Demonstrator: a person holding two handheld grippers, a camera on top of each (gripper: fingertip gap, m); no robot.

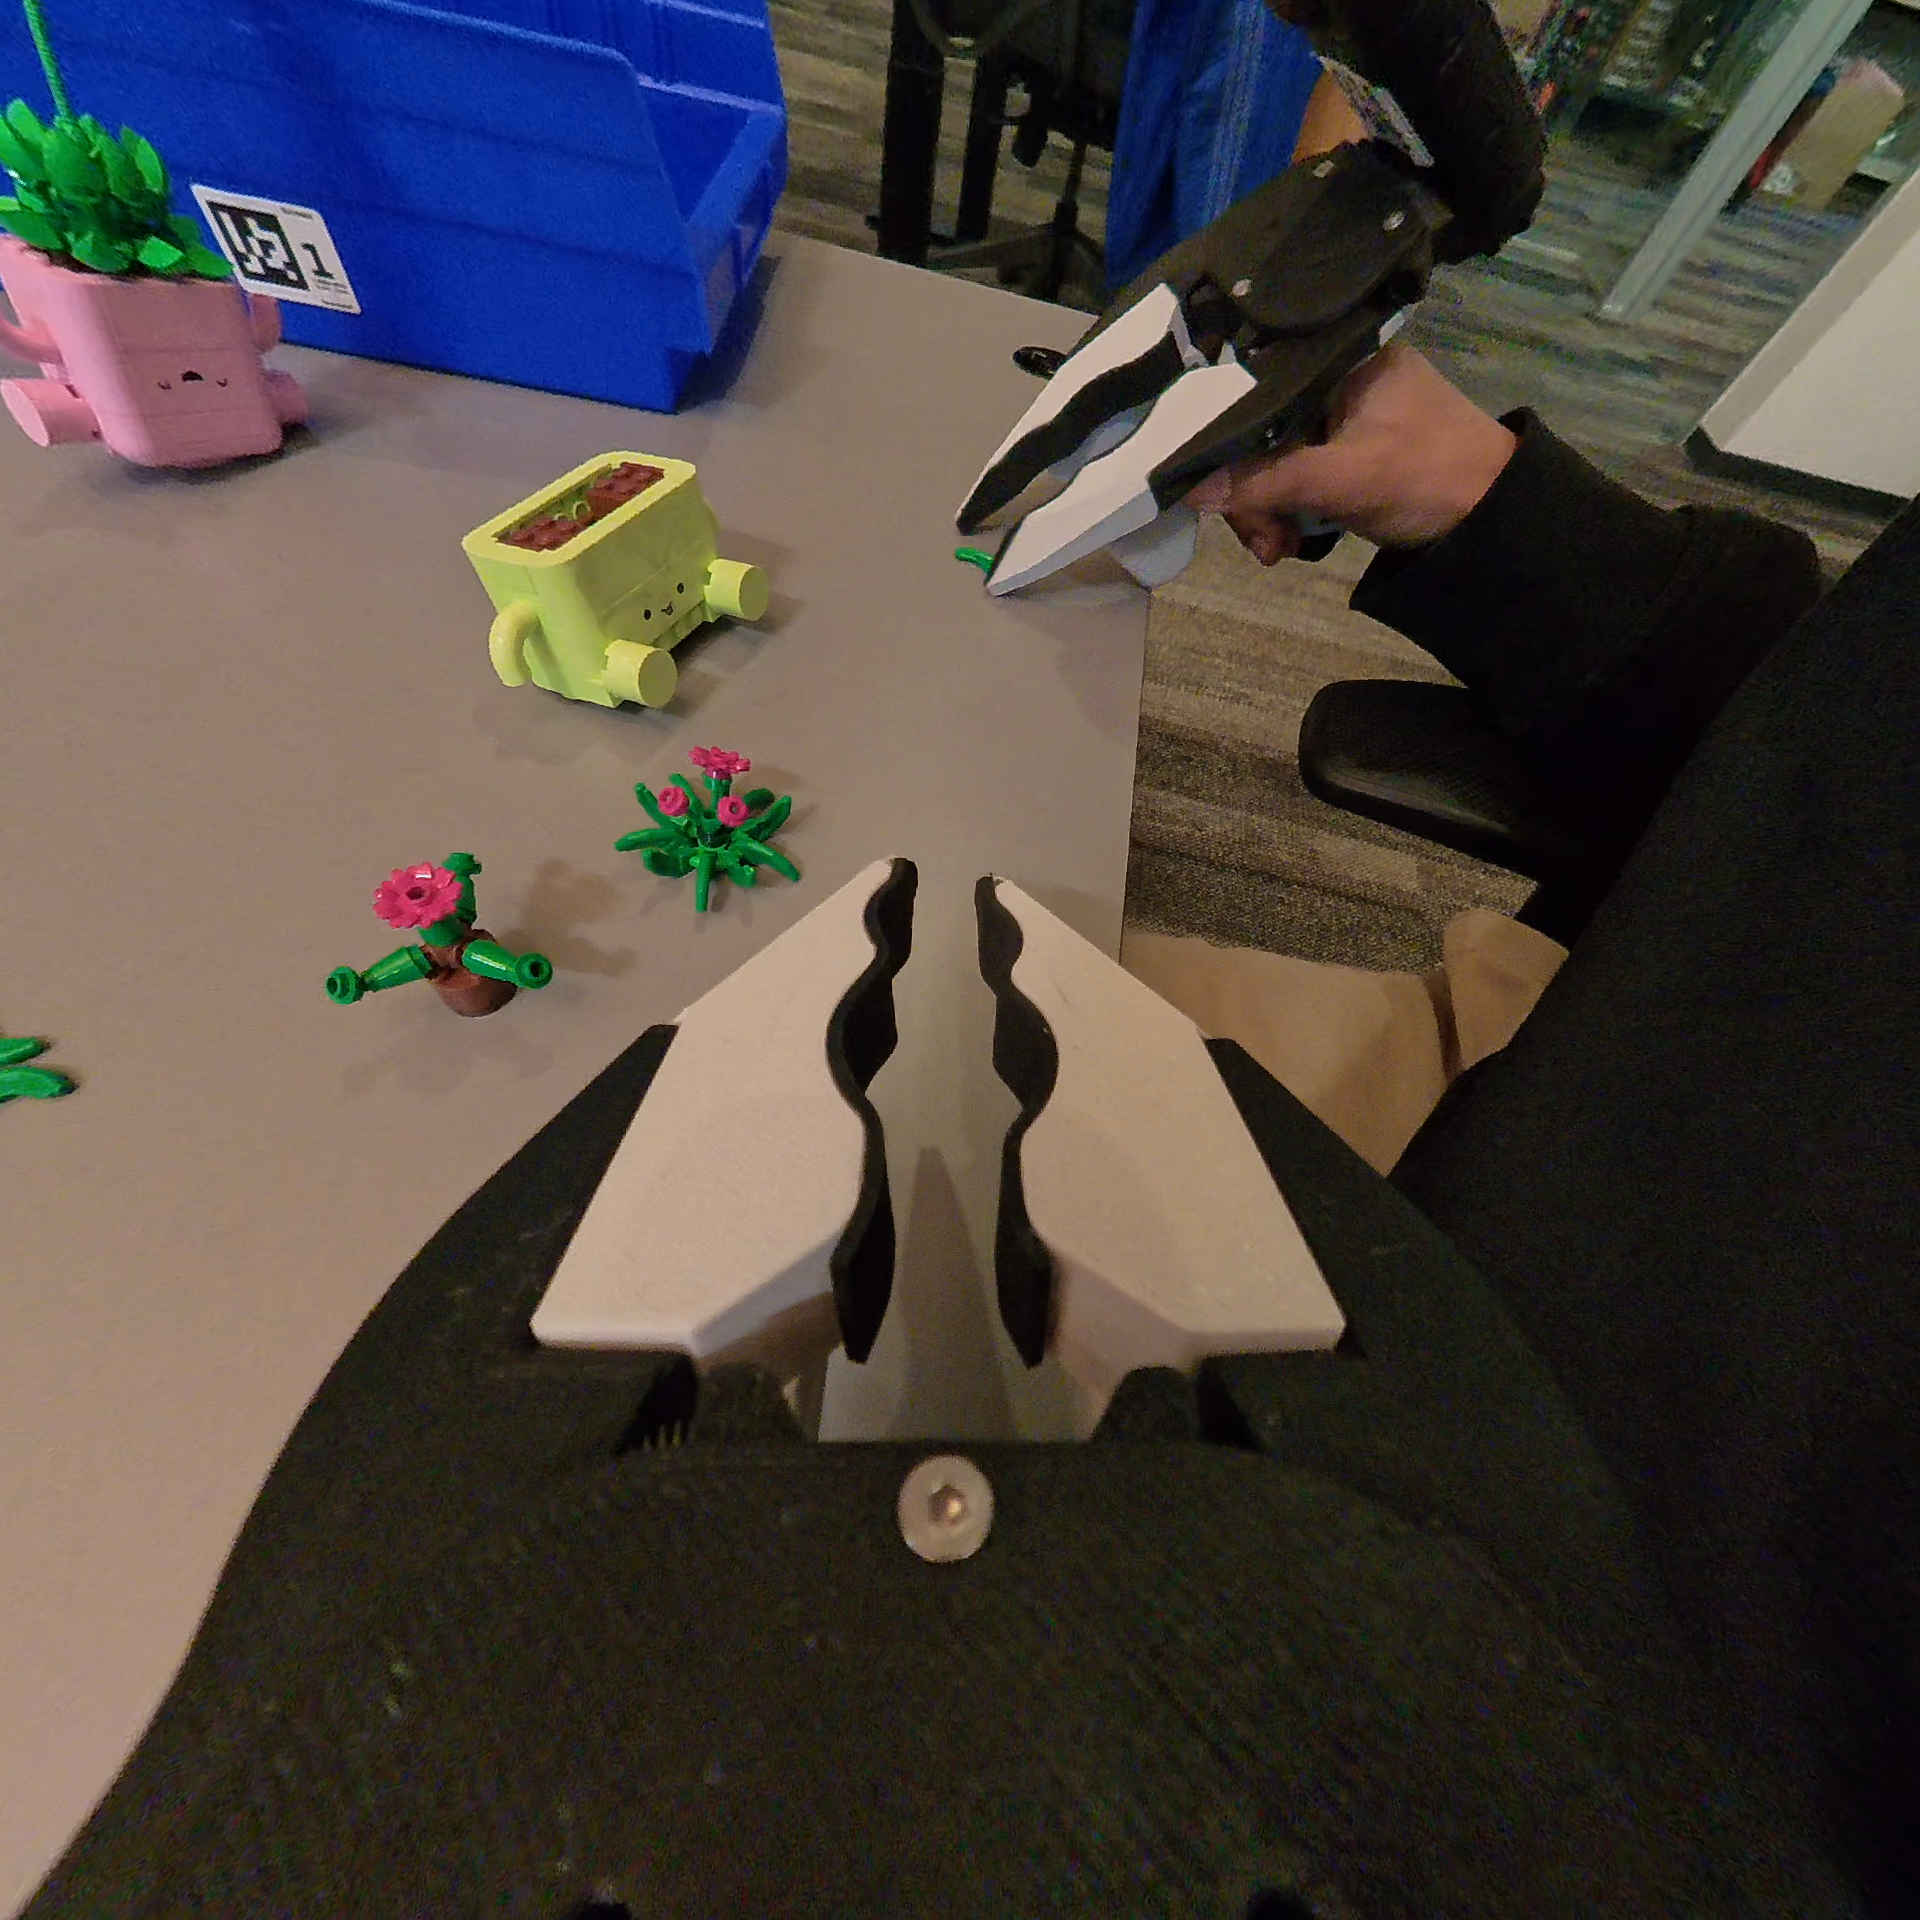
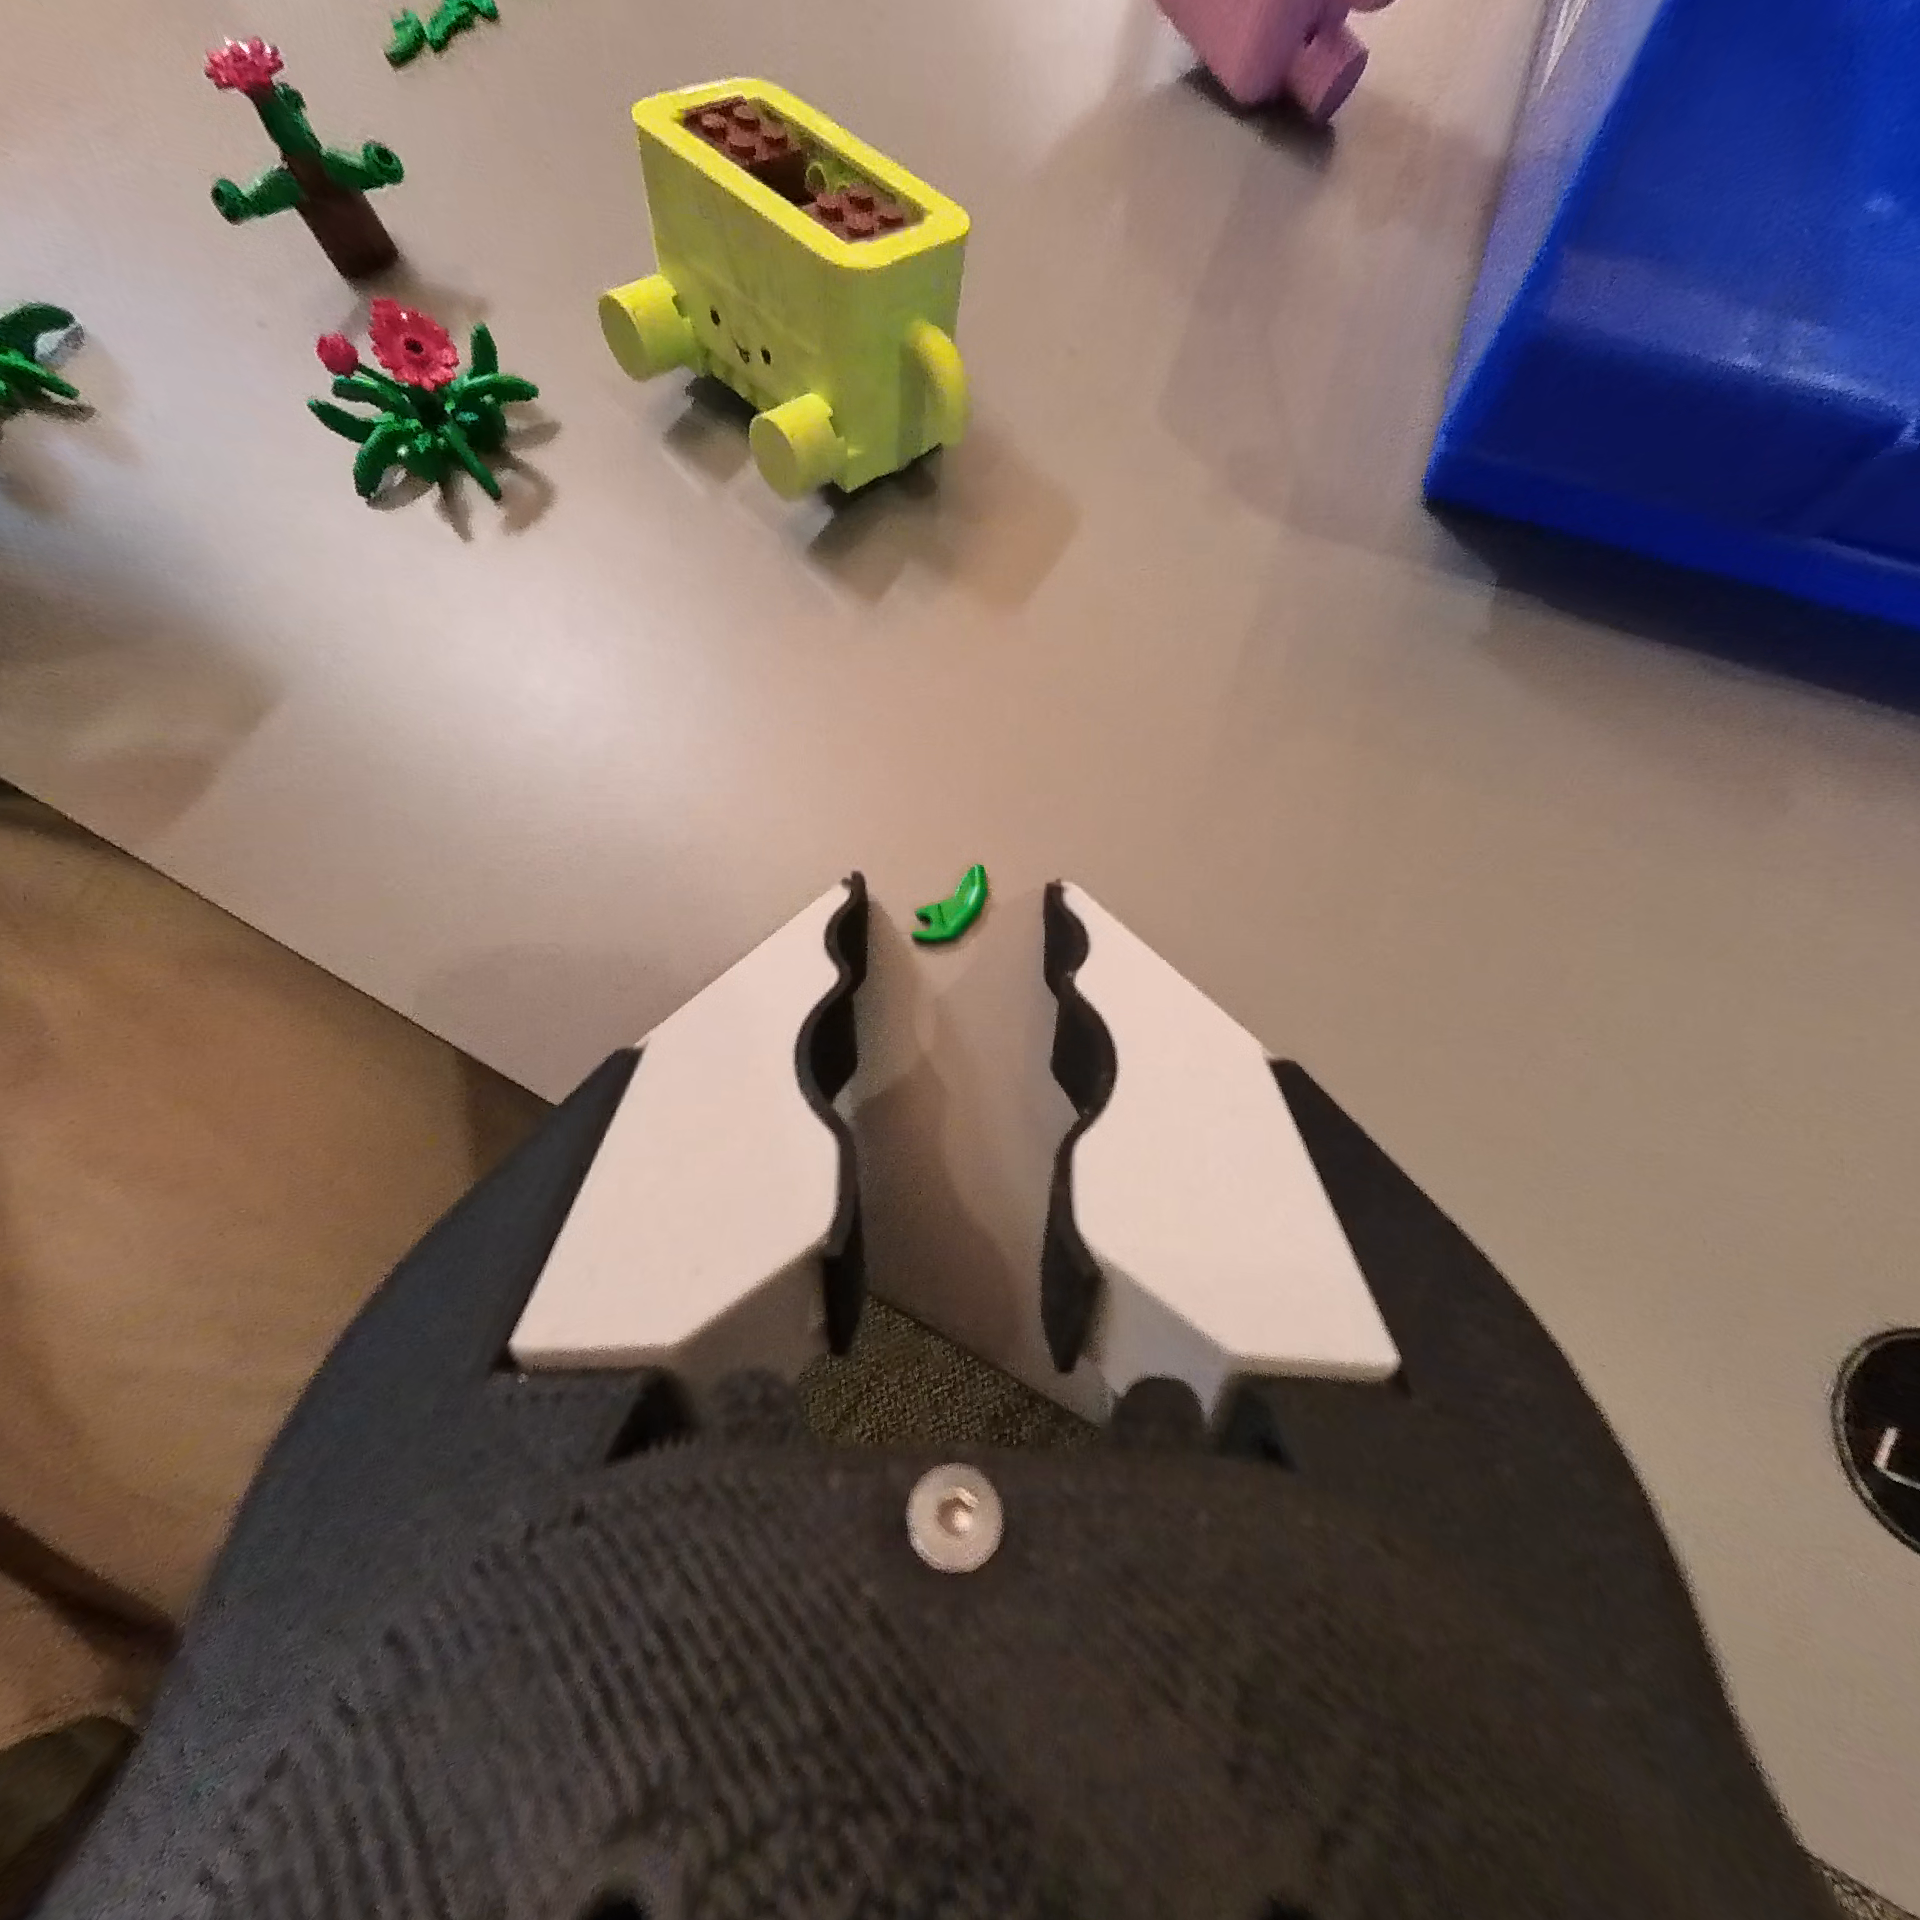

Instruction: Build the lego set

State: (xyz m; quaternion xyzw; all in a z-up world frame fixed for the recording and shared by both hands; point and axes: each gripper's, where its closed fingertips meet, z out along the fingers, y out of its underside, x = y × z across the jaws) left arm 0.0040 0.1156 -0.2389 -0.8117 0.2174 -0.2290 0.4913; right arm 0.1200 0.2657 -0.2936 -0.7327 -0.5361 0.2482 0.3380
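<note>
A lime-yellow lego pot [image 1: 613,577] [image 2: 805,275] with brown studs on top stands mid-table. A green leafy cluster with pink flowers [image 1: 712,826] [image 2: 421,410] and a brown stem with a pink flower [image 1: 442,940] [image 2: 301,171] lie near it. A small green leaf piece [image 2: 951,906] [image 1: 975,559] lies on the table just ahead of my right gripper [image 2: 953,888], which is open and empty with its tips on either side of the leaf. My left gripper [image 1: 945,878] is open and empty, low over the table's near edge. The right gripper also shows in the left wrist view [image 1: 987,551].
A pink lego pot with green leaves [image 1: 135,343] stands at the back beside a blue bin [image 1: 499,177] [image 2: 1704,343]. Loose green leaves [image 1: 26,1070] [image 2: 31,358] lie at the side. The table edge [image 1: 1132,790] is close, with carpet and a black chair beyond. My right fingertips sit around 20 cm from my left ones. The lime-yellow lego pot [image 2: 805,275] sits 11 cm or so from the ends of my right fingers. It turns up in the left wrist view [image 1: 676,504] as well.
</note>
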